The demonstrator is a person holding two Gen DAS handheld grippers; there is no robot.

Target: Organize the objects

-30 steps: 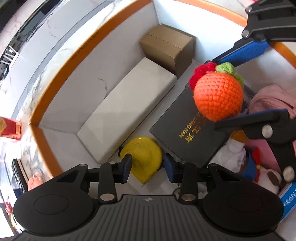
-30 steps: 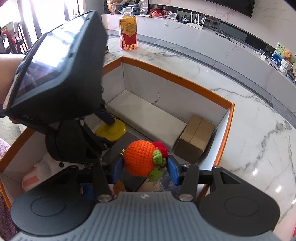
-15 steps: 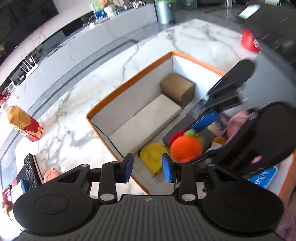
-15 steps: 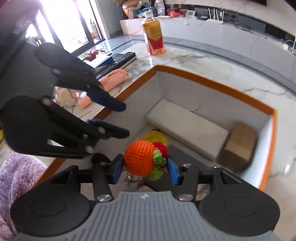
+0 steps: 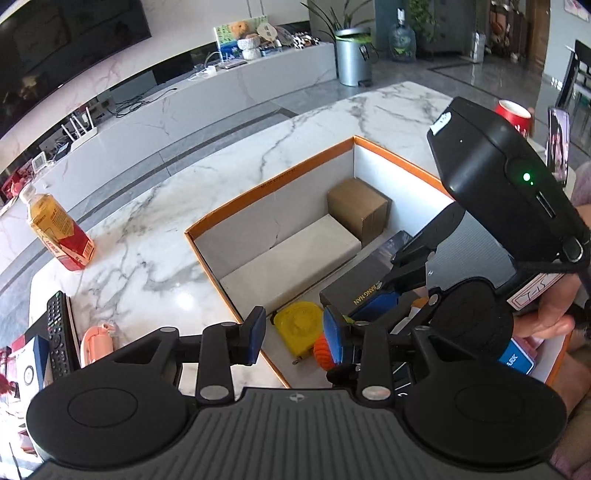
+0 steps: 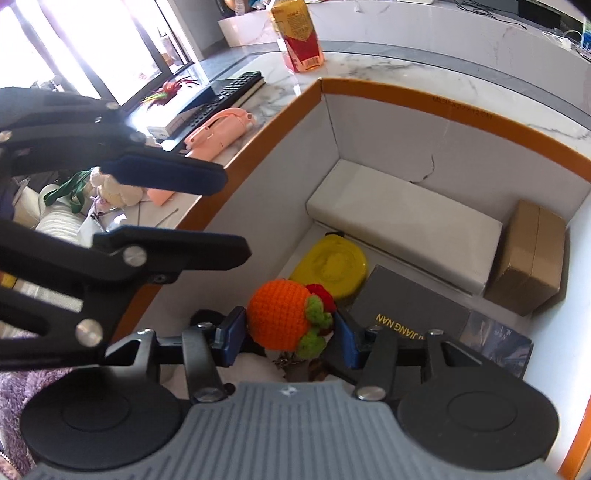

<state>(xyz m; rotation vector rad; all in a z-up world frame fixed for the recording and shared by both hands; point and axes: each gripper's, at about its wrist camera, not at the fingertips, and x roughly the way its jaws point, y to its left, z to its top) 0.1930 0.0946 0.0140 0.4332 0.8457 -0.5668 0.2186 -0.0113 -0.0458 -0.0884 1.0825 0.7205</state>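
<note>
Left wrist view: left tongs [image 5: 291, 338] spread, nothing between the pads, hanging over the near corner of the orange-rimmed box [image 5: 269, 184] and the marble worktop [image 5: 155, 236]. Looks parked clear so the other hand can work. Right tongs [image 5: 373, 314] reaching down into the box; only a sliver of the crocheted orange [image 5: 320, 350] showing behind the left pad. Yellow disc [image 5: 300, 325], black book [image 5: 360, 291], cardboard carton [image 5: 358, 210] and white block [image 5: 291, 254] already on the box floor.

Right wrist view: right tongs [image 6: 290, 328] pinching the crocheted orange [image 6: 279, 319] side to side, leaf end toward the right pad, above the box floor beside the yellow disc [image 6: 328, 264] and black book [image 6: 406, 314]. Probably held low for a drop into the bare floor patch at the near left. Left tongs [image 6: 192, 206] spread and empty, above the box rim. Juice bottle [image 6: 299, 33], remote [image 6: 229, 88] and pink item [image 6: 218, 129] outside on the worktop, likely awaiting sorting.
</note>
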